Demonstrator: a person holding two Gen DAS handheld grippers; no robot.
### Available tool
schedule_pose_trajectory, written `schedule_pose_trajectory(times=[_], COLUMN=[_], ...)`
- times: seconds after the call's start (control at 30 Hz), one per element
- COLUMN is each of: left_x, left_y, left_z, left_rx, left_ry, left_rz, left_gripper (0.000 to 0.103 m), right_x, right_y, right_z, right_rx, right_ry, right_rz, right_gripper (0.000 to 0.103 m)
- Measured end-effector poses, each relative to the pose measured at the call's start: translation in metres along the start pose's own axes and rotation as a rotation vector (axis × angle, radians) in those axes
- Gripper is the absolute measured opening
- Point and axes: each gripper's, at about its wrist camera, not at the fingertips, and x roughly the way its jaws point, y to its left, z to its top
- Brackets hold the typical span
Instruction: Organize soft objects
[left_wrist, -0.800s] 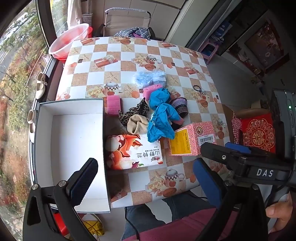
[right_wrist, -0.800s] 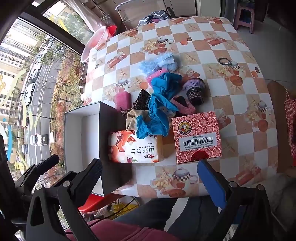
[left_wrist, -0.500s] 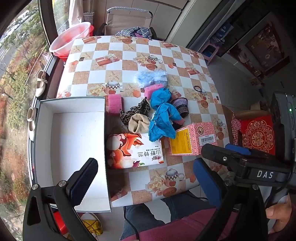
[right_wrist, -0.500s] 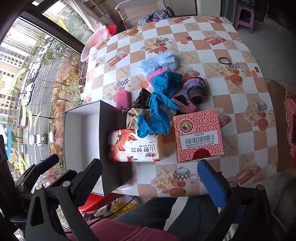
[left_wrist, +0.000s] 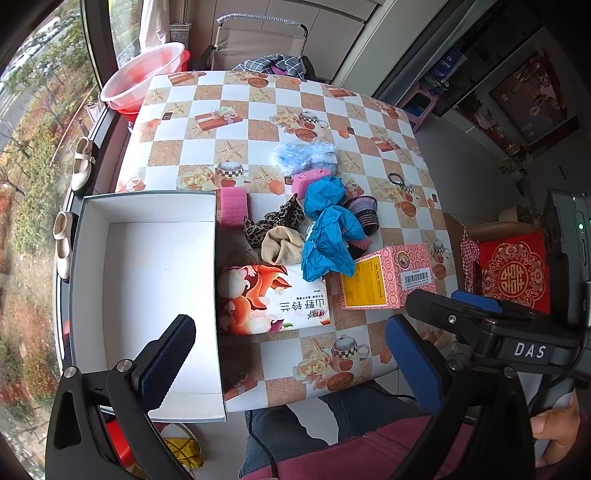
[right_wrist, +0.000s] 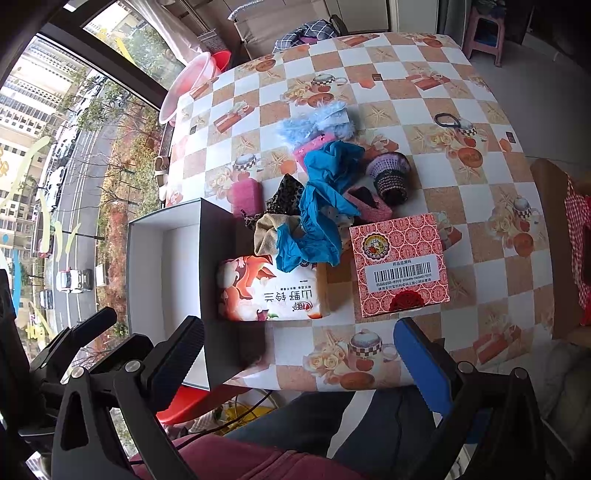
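Listing contents: soft pile at frame centre on the bench, comprising blue cloth, leopard scrunchie, beige sock, pink sponge and tissue pack. White box, lower left, stands open just beside the pile, likely as the receptacle. Left claw and right claw both spread wide, holding nothing, poised short of the bench edge. Items beneath the blue cloth hidden.

Bright window daylight; sharp centre; fisheye-warped edges.
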Motion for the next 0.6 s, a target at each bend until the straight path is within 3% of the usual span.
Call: schedule_pose_trajectory(times=[0.27, 0.43, 0.5, 0.53, 0.6], left_x=[-0.005, -0.007, -0.006, -0.002, 0.002], left_y=[0.01, 0.012, 0.012, 0.013, 0.013], left_z=[0.001, 0.001, 0.001, 0.001, 0.001], left_rx=[-0.018, -0.016, -0.02, -0.016, 0.0], left_ry=[0.044, -0.011, 0.006, -0.028, -0.061], left_rz=[0.007, -0.031, -0.031, -0.058, -0.041], left_gripper=[0.103, 0.103, 0.103, 0.103, 0.103], right_x=[0.0, 0.0, -0.001, -0.001, -0.002], right_y=[0.006, 0.008, 0.006, 0.005, 0.0], right_z=[-0.002, -0.004, -0.005, -0.005, -0.005], right_rx=[-0.005, -0.01, -0.005, -0.001, 0.007], right_ry=[0.0, -0.001, 0.0, 0.0, 0.0], right_rz=[-0.012, -0.018, -0.018, -0.018, -0.019], right_gripper=[0.103, 0.103, 0.103, 0.103, 0.103])
